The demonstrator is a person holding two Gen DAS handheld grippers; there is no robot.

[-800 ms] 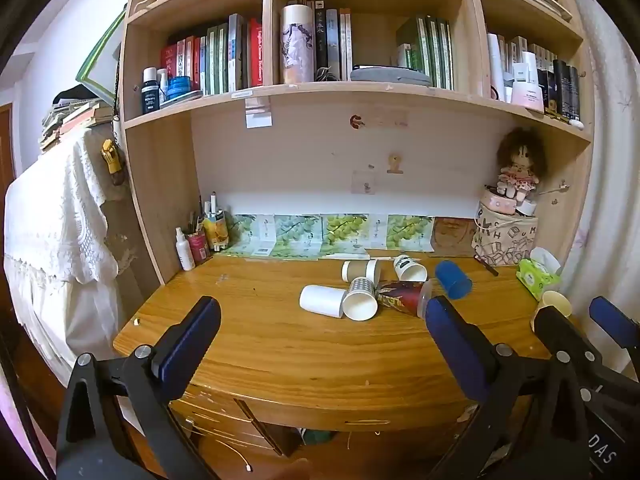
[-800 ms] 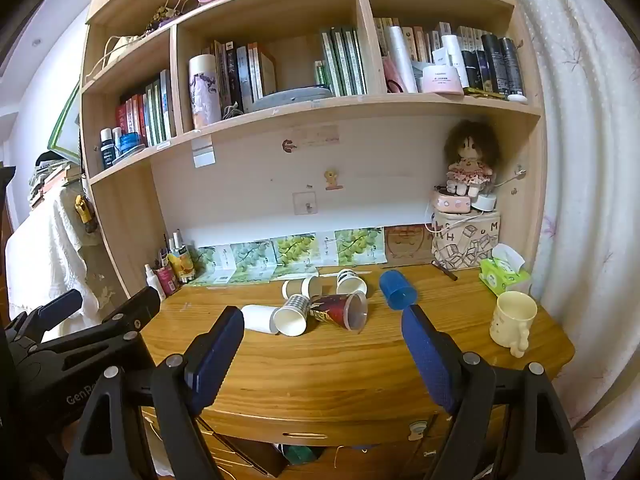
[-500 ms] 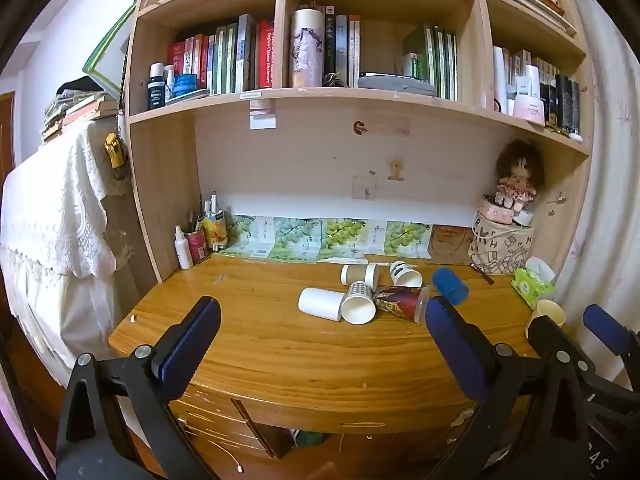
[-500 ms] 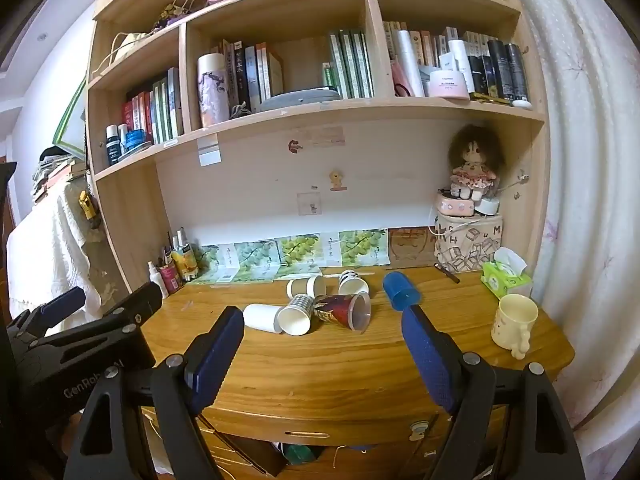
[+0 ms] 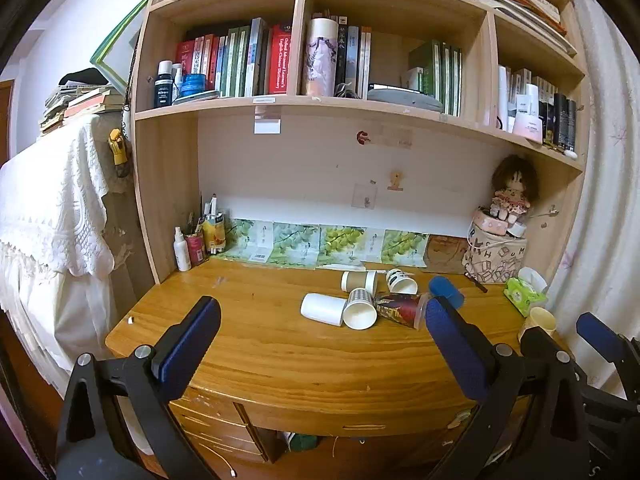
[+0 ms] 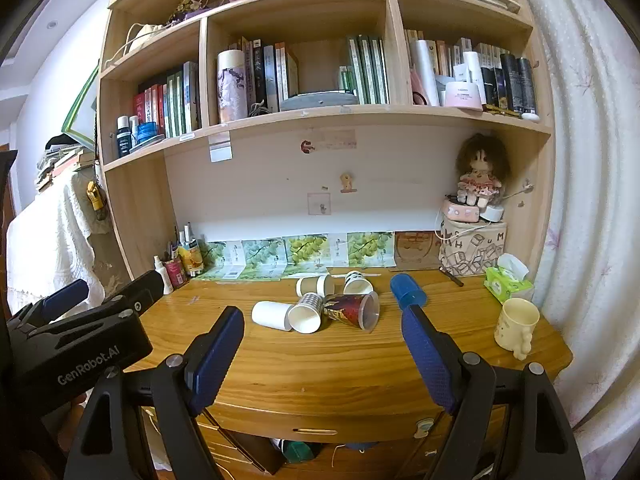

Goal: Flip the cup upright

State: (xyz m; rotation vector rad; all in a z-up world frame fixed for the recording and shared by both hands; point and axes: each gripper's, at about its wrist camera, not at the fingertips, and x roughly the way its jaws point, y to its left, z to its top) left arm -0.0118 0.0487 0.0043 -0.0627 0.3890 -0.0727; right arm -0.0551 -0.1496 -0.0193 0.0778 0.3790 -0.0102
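Several cups lie on their sides in the middle of the wooden desk (image 5: 280, 344): a plain white cup (image 5: 323, 309) (image 6: 271, 314), a checkered cup (image 5: 360, 307) (image 6: 306, 312), a red patterned cup (image 5: 402, 309) (image 6: 354, 309), a brown cup (image 5: 358, 281) (image 6: 314, 285), a black-and-white cup (image 5: 400, 281) (image 6: 357, 282) and a blue cup (image 5: 446, 290) (image 6: 408, 291). My left gripper (image 5: 320, 348) is open and empty, well short of the cups. My right gripper (image 6: 324, 352) is open and empty, also back from them.
A cream mug (image 6: 516, 326) stands upright at the desk's right end, with a green tissue pack (image 6: 507, 280) behind it. A doll sits on a box (image 6: 472, 248) at the back right. Bottles and pens (image 5: 196, 240) stand at the back left. Shelves with books hang above.
Both grippers have tilted upward a little and drawn slightly back, so the desk and cups sit lower in both views. The cups have not moved.
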